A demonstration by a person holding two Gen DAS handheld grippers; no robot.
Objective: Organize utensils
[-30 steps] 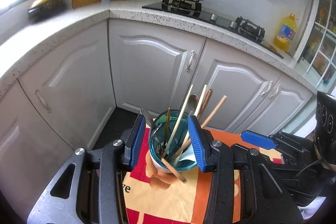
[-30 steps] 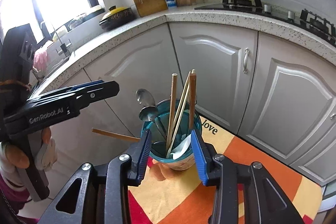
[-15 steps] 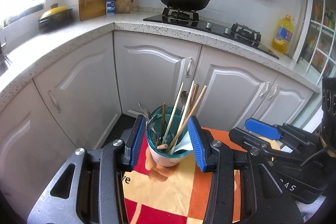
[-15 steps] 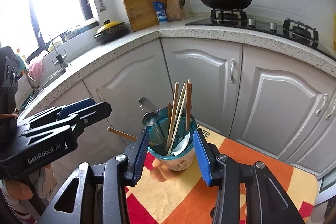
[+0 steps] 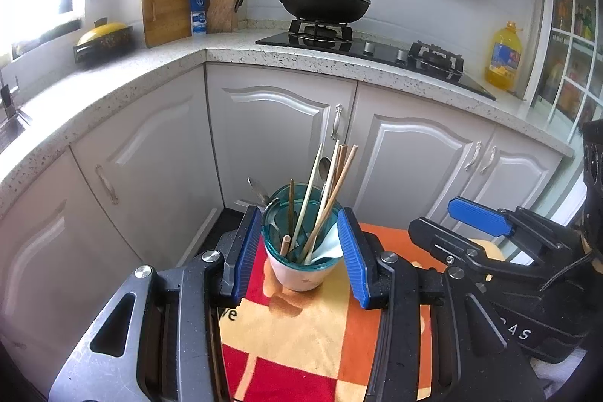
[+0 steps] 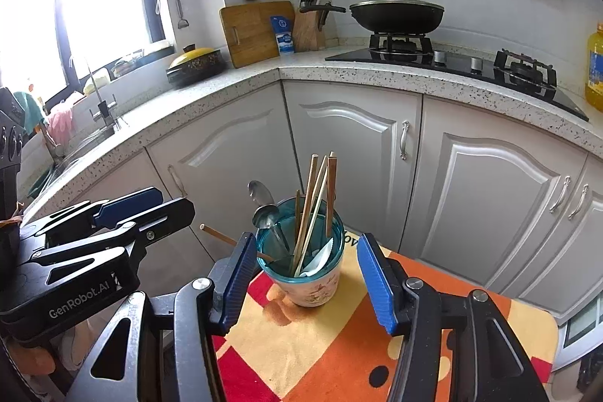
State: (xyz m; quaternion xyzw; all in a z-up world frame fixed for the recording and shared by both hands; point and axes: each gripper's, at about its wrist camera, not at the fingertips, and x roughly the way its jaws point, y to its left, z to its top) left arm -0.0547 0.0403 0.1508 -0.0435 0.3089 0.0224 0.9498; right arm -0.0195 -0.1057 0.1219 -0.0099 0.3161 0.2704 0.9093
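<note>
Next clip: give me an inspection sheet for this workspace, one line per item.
Surface: small table under an orange, red and yellow cloth.
Job's things: cup standing upright, holding chopsticks, spoons.
Clutter: one chopstick leans out over the rim.
Grippers: left gripper and right gripper both open, either side of the cup, empty; right's jaws just widened.
Cables: nothing seen.
Surroundings: white cabinets, stove with lidded pan, cutting board.

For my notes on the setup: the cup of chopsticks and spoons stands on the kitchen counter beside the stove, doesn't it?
Not quite. The cup of chopsticks and spoons stands on the orange patterned cloth, below and in front of the counter, as the right wrist view shows.
</note>
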